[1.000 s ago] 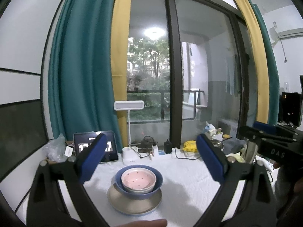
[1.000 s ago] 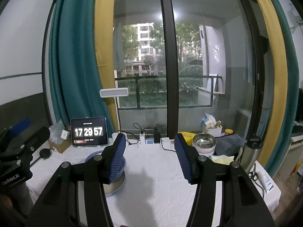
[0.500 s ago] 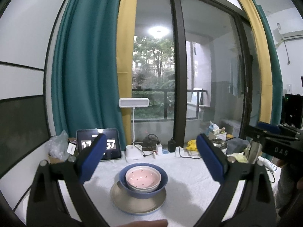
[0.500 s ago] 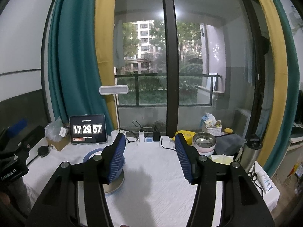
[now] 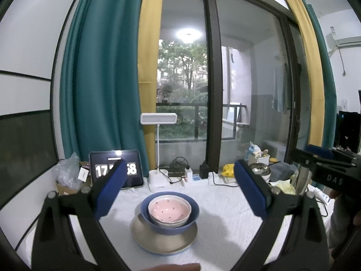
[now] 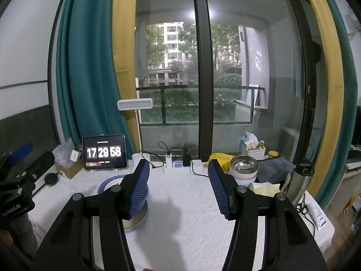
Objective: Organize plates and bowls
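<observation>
A pink spotted bowl [image 5: 169,210] sits nested in a blue bowl [image 5: 191,216], which rests on a tan plate [image 5: 162,241] on the white table. My left gripper [image 5: 180,194] is open and empty, held above and in front of the stack. In the right wrist view the stack's blue bowl [image 6: 106,184] shows partly behind my left finger. My right gripper [image 6: 178,185] is open and empty, above the table to the right of the stack. A metal bowl on a pink bowl [image 6: 243,169] stands at the back right.
A tablet clock [image 6: 104,152], a white desk lamp [image 5: 158,149], chargers and cables [image 6: 180,162] line the table's back edge. A grey cloth [image 6: 273,169], yellow napkin [image 6: 266,188] and steel flask [image 6: 300,183] crowd the right side. Window and curtains stand behind.
Both views have shifted slightly; the left gripper has drawn back and risen a little from the bowl stack. Both grippers stay open. The stack has not moved.
</observation>
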`<state>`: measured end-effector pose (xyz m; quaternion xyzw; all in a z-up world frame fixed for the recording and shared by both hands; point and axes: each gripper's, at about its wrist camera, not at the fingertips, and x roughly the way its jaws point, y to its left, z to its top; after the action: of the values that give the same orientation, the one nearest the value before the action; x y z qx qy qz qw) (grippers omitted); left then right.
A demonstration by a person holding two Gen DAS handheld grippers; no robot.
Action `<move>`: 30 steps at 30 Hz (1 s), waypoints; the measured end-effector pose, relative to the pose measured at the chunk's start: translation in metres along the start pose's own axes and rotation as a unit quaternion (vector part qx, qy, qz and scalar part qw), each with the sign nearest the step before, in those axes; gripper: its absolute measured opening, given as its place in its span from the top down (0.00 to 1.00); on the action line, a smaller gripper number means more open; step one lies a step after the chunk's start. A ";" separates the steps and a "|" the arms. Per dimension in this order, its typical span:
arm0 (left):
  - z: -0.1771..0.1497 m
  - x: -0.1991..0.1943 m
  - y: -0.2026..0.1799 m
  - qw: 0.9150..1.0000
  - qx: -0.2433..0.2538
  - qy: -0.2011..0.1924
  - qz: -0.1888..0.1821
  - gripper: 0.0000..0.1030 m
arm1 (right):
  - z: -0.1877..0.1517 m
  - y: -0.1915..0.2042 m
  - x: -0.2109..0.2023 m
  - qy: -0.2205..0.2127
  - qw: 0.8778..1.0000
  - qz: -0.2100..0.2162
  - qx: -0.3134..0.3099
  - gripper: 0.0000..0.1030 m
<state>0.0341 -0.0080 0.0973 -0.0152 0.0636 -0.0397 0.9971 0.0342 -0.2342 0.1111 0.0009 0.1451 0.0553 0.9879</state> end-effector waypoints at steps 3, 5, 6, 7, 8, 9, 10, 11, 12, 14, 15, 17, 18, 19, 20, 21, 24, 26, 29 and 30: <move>0.000 0.001 0.000 1.000 0.000 0.000 -0.002 0.07 | 0.000 0.000 0.000 0.000 1.000 0.001 -0.001 0.44; -0.001 0.001 -0.001 1.000 0.000 0.000 -0.002 0.07 | -0.001 0.000 -0.001 0.001 1.000 0.000 -0.002 0.44; -0.001 0.001 -0.001 1.000 0.000 0.002 -0.003 0.07 | -0.002 0.000 -0.001 0.002 1.000 0.001 -0.001 0.44; -0.001 0.001 -0.001 1.000 0.000 0.003 -0.003 0.07 | -0.001 0.001 -0.001 0.001 1.000 0.001 -0.002 0.44; -0.002 0.001 -0.002 1.000 0.000 0.004 -0.004 0.07 | -0.002 0.001 -0.001 0.001 1.000 0.001 -0.002 0.44; -0.002 0.002 -0.002 1.000 0.001 0.005 -0.004 0.07 | -0.001 0.001 -0.001 0.002 1.000 0.000 -0.001 0.44; -0.002 0.002 -0.003 1.000 0.002 0.005 -0.005 0.07 | -0.001 0.000 -0.001 0.002 1.000 0.000 -0.001 0.44; -0.002 0.001 -0.003 1.000 0.002 0.005 -0.006 0.07 | -0.001 0.001 -0.001 0.002 1.000 0.000 -0.002 0.44; -0.001 0.001 -0.004 1.000 0.003 0.005 -0.006 0.07 | -0.002 0.001 -0.001 0.002 1.000 -0.001 -0.002 0.44; -0.001 0.001 -0.004 1.000 0.003 0.005 -0.007 0.07 | -0.002 0.001 0.000 0.003 1.000 0.000 -0.002 0.44; -0.001 0.001 -0.004 1.000 0.003 0.005 -0.007 0.07 | -0.002 0.001 0.000 0.002 1.000 0.000 -0.002 0.44; -0.001 0.001 -0.004 1.000 0.002 0.004 -0.007 0.07 | -0.002 0.001 0.000 0.002 1.000 0.000 -0.001 0.44; -0.001 0.001 -0.004 1.000 0.002 0.004 -0.007 0.07 | -0.002 0.001 0.000 0.002 1.000 0.000 -0.002 0.44; -0.001 0.001 -0.004 1.000 0.001 0.005 -0.007 0.07 | -0.002 0.001 0.000 0.002 1.000 0.000 -0.002 0.44; -0.001 0.002 -0.004 1.000 0.001 0.005 -0.007 0.07 | -0.002 0.000 0.000 0.003 1.000 0.000 -0.001 0.44; -0.001 0.002 -0.004 1.000 0.002 0.005 -0.007 0.07 | -0.002 0.000 0.000 0.003 1.000 0.000 -0.001 0.44; 0.000 0.002 -0.005 1.000 0.002 0.005 -0.007 0.07 | -0.001 0.000 0.000 0.003 1.000 0.000 -0.001 0.44; 0.000 0.002 -0.006 1.000 0.002 0.004 -0.007 0.07 | -0.002 0.000 0.001 0.003 1.000 0.000 -0.002 0.44; 0.000 0.003 -0.007 1.000 0.003 0.003 -0.008 0.07 | -0.002 0.000 0.001 0.003 1.000 0.001 -0.001 0.44; 0.000 0.004 -0.008 1.000 0.003 0.003 -0.009 0.07 | -0.002 0.000 0.001 0.003 1.000 0.001 -0.001 0.44</move>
<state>0.0370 -0.0158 0.0975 -0.0126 0.0664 -0.0489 0.9965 0.0346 -0.2342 0.1092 -0.0004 0.1480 0.0560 0.9874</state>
